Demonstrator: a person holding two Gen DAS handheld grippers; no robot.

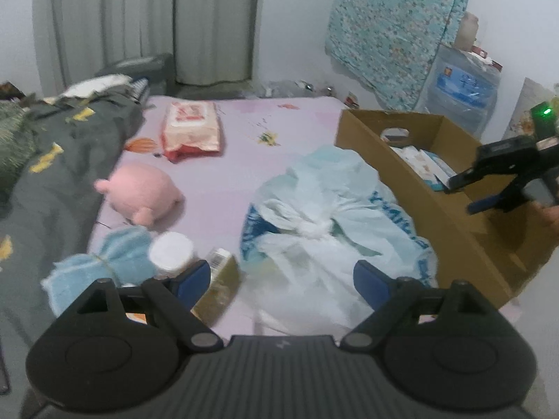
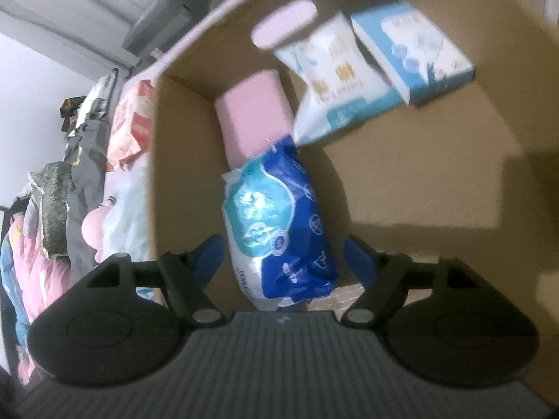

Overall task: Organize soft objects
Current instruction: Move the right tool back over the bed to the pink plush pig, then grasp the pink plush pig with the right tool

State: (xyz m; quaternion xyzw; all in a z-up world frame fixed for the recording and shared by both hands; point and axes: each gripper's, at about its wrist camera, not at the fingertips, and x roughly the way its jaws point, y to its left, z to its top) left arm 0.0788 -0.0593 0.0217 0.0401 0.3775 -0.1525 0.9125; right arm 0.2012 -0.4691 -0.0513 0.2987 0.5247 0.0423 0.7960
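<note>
Cardboard box: stands on the bed. Inside: wipes pack, block behind it, pouch and carton further back. Left of the box: tied plastic bag; beyond it, plush toy, towel, jar.

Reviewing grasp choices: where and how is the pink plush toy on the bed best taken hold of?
Grip the pink plush toy across its round body, coming from above with the left tool. It lies free on the sheet, and its ears and limbs look too small to hold.
</note>
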